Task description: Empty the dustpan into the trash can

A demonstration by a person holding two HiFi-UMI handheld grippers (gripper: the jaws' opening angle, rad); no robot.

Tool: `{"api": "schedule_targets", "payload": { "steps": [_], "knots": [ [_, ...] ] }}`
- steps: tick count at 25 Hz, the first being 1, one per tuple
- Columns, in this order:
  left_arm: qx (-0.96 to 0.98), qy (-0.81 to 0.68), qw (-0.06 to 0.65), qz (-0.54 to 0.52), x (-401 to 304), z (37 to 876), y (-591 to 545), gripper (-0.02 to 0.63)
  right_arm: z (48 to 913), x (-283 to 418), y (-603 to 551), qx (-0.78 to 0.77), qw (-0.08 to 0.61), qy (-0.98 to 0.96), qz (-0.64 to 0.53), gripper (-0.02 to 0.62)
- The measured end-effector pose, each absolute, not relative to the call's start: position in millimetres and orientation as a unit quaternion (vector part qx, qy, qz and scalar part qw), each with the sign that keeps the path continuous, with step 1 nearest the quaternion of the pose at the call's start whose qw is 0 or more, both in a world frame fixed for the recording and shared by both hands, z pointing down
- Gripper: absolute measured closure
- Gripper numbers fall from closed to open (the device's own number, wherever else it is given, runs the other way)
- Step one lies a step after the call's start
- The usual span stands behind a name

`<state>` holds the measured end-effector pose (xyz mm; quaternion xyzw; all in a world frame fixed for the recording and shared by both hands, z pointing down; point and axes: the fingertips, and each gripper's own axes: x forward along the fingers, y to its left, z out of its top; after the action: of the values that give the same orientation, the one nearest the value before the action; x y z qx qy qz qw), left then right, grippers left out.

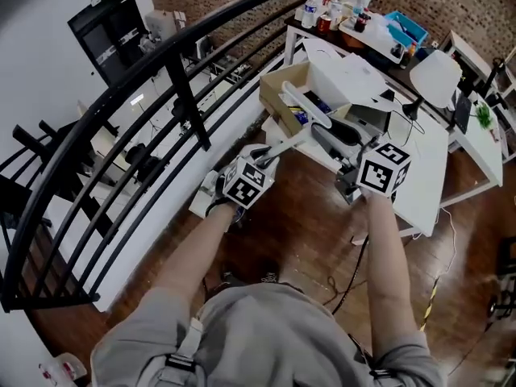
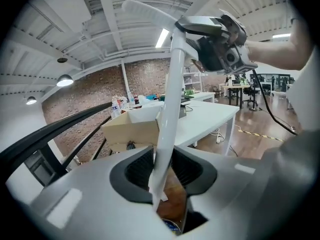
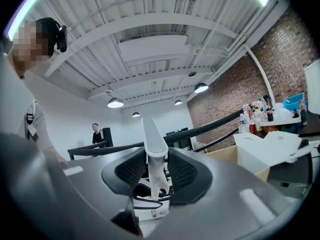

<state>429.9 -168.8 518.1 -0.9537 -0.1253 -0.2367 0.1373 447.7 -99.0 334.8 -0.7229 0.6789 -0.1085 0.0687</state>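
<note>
A long white handle [image 1: 292,139] runs from my left gripper [image 1: 270,153] up and to the right, toward my right gripper [image 1: 334,139]. In the left gripper view this handle [image 2: 167,109] stands between the pads of the left gripper [image 2: 165,176] and rises to the right gripper [image 2: 220,39], where a white arm [image 2: 145,11] branches off to the left. The right gripper [image 3: 156,171] is shut on an upright white handle piece [image 3: 154,144] with a clip at its foot. The pan itself I cannot make out. An open cardboard box [image 1: 282,95] lies just beyond both grippers.
A black railing [image 1: 161,79] curves along the left. A white table [image 1: 435,168] stands ahead, with a white box [image 1: 347,79], bottles [image 1: 330,6] and a blue bin [image 1: 407,27] behind it. Cables [image 1: 347,280] trail over the wooden floor. A person [image 3: 95,134] stands far off.
</note>
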Motion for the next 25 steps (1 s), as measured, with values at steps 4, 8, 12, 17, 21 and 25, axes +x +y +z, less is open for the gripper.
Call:
{"api": "schedule_targets", "payload": {
  "steps": [4,8,12,17,21,25],
  "knots": [
    [-0.951,-0.128,0.145,-0.243,437.3,522.3,-159.7,0.497,341.1,455.4,-87.3,-0.721,0.077,0.68,-0.108,0.468],
    [-0.948,-0.129,0.147,-0.252,437.3,524.5,-156.5,0.497,342.3,457.1,-84.1,-0.718,0.081,0.683,-0.108,0.469],
    [-0.945,-0.124,0.152,-0.261,435.2,523.4,-155.5,0.499,342.5,457.3,-81.2,-0.712,0.087,0.688,-0.11,0.47],
    [-0.941,-0.116,0.168,-0.27,430.8,519.5,-157.2,0.503,338.2,454.0,-83.4,-0.703,0.095,0.698,-0.1,0.472],
    [-0.941,-0.113,0.171,-0.271,426.0,513.6,-160.9,0.505,331.6,448.5,-87.9,-0.698,0.094,0.703,-0.094,0.474],
    [-0.94,-0.11,0.171,-0.273,421.4,510.7,-161.2,0.504,329.5,444.8,-86.9,-0.695,0.091,0.707,-0.094,0.474]
  ]
}}
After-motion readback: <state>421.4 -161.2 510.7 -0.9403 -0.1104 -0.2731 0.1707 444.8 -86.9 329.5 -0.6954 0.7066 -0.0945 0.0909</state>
